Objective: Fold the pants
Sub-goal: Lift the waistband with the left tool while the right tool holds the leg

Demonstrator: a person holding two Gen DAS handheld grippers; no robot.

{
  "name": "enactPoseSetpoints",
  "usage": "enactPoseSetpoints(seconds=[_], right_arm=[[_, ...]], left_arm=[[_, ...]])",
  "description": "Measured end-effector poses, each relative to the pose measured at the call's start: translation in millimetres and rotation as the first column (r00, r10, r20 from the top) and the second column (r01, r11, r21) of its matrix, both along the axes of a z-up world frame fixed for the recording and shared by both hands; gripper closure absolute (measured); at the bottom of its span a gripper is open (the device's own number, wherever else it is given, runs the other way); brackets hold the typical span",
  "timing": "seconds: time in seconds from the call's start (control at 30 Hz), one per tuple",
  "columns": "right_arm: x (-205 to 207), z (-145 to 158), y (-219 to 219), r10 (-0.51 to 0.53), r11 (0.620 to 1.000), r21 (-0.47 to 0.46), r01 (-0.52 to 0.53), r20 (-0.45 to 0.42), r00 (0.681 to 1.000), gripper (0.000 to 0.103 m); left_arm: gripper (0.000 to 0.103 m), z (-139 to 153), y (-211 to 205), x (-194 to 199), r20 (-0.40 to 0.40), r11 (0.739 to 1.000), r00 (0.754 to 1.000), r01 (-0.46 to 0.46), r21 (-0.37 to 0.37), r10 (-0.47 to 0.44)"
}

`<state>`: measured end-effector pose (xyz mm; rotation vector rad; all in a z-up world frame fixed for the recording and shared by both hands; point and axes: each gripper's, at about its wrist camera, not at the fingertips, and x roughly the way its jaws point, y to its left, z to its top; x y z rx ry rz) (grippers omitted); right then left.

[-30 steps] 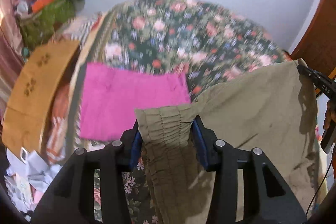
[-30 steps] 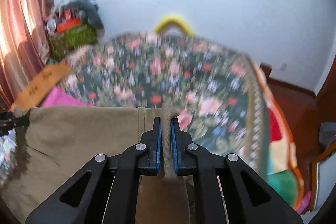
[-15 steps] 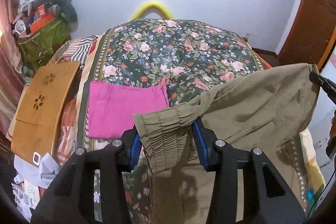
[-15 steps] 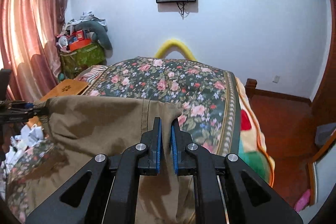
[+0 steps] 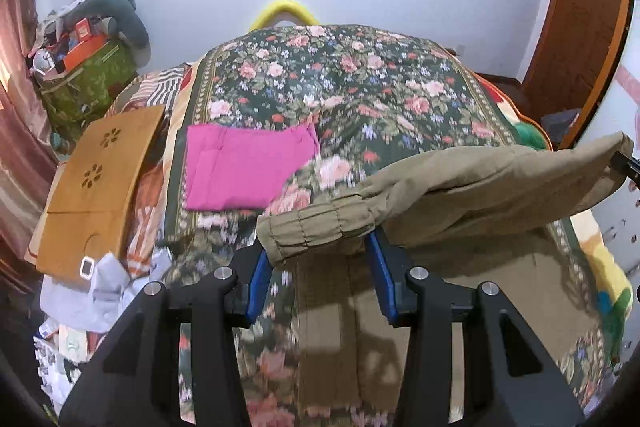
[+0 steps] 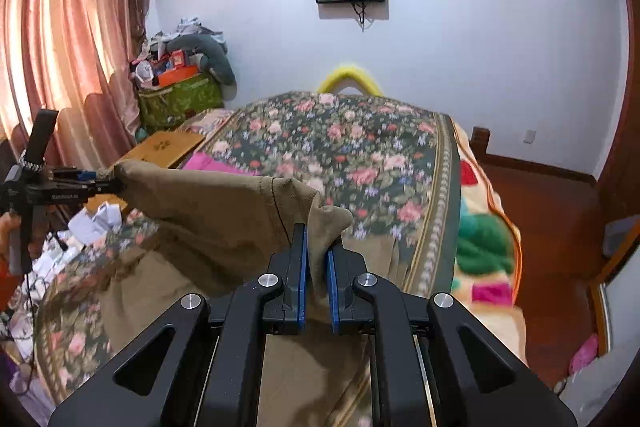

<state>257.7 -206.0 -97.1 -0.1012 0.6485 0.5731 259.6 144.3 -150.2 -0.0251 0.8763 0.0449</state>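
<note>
Above the bed [image 5: 360, 79], the pants [image 5: 480, 187] hung stretched between the two claws. The left claw [image 5: 320, 255] pinched the gathered waistband at one end, its blue pads wide apart because of the thick bunched cloth between them. The right claw [image 6: 317, 259] was pressed nearly together on a thin fold of the same pants [image 6: 216, 211] at the other end. The held edge was in the air, almost level, and the rest of the cloth hung down and lay on the flowered cover below, where a flat part of it was seen under both claws. A folded pink cloth [image 5: 244, 167] lay on the bed to the left, well apart from the pants, and a wooden board [image 5: 100, 179] rested at the bed's left side.

In my judgement, the step in hand was a fold: the lifted edge was being carried over the part that already lay on the bed. The next move probably calls for both claws to go forward and down together, keeping the edge straight and tight, so that it lands even on the lower layer. Only then should the claws let go, otherwise the cloth may slip and wrinkle.
</note>
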Motion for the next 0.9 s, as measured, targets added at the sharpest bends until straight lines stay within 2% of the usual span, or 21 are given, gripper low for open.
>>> enactPoseSetpoints(seconds=[0.23,0.47,0.7,0.77,0.9], right_arm=[[-35.0,-23.7,-6.0,-0.009,1.0,0.0,0.009,-0.062,0.998,0.095],[-69.6,-60.6,-11.5,-0.017,1.0,-0.026,0.013,-0.148,0.989,0.095],[-84.0,-80.9,-15.7,-0.045,0.999,-0.031,0.039,-0.2,0.979,0.092],[-86.5,-84.6,-18.9,-0.057,0.998,-0.029,0.052,-0.217,0.975,0.086],[-97.0,-91.5,-27.1,-0.078,0.997,-0.03,0.073,-0.259,0.963,0.086]], left_arm=[[0.059,-18.4,-4.6,-37.3,-0.041,1.0,0.999,0.01,-0.005,-0.01],[0.059,-43.8,-9.3,-62.3,-0.091,1.0,0.996,0.008,-0.013,-0.009],[0.059,-71.5,-12.6,-82.2,-0.147,1.0,0.989,-0.029,-0.001,0.029],[0.059,-74.6,-12.8,-87.5,-0.152,0.999,0.988,-0.037,0.004,0.037],[0.057,-73.3,-12.6,-95.8,-0.166,0.999,0.985,-0.04,0.014,0.042]])
